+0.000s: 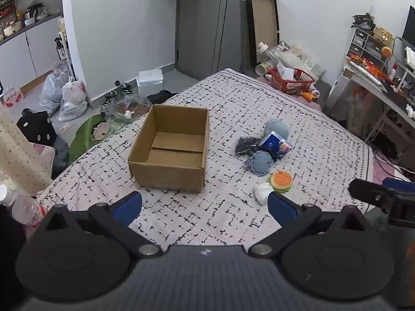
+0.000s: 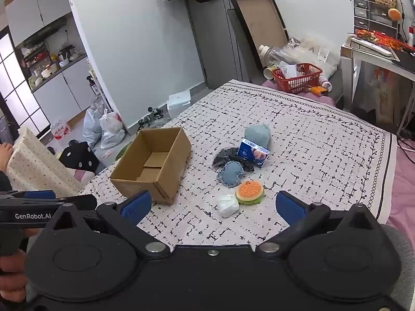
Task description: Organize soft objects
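An open, empty cardboard box sits on the patterned bedspread. To its right lies a cluster of soft items: a hamburger toy, a white bundle, a denim pad, a dark pouch, a blue tissue pack and a grey-blue plush. My left gripper is open and empty, near the box's front. My right gripper is open and empty, just short of the white bundle.
The bedspread ends at a far edge with a red basket and clutter behind. Bags and a chair stand on the floor to the left. A desk stands at the right. A plastic bottle is near my left gripper.
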A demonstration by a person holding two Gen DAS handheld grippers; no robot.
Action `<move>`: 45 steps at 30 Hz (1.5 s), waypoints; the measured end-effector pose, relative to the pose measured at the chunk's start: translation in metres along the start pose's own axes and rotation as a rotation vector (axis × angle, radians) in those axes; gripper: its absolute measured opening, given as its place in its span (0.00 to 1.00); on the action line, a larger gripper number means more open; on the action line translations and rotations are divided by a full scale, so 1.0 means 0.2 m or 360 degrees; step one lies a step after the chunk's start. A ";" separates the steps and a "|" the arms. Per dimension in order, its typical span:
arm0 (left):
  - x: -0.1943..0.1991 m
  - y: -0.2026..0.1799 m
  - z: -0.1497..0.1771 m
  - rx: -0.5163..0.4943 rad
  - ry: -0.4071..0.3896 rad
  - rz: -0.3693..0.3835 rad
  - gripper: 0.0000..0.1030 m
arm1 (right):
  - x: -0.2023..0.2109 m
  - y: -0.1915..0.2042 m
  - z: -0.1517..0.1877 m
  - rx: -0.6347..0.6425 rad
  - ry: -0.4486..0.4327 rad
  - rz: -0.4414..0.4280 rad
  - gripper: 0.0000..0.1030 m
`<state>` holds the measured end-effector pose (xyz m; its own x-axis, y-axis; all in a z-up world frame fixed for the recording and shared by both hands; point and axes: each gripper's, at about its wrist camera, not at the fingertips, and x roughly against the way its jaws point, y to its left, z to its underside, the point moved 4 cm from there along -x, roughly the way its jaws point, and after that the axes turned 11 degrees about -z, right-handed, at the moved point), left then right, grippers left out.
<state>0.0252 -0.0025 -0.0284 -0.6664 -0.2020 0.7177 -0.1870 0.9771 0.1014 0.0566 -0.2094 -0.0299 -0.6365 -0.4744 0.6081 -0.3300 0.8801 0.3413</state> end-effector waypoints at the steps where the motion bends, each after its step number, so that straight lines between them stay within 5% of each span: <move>1: 0.01 -0.01 0.00 -0.0017 -0.0008 -0.0001 0.99 | 0.00 0.00 0.00 0.0013 -0.0016 0.0014 1.00; 6: -0.01 0.00 0.01 0.0013 0.0087 0.0050 0.99 | 0.00 0.00 -0.01 0.0019 -0.0022 0.0026 1.00; 45: 0.01 -0.05 0.03 -0.0022 0.0023 0.0136 0.99 | 0.03 -0.03 -0.01 0.0031 -0.0016 0.0120 1.00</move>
<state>0.0223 -0.0125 -0.0320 -0.6688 -0.1171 0.7341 -0.1200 0.9916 0.0487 0.0557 -0.2171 -0.0264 -0.6668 -0.4070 0.6243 -0.2947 0.9134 0.2807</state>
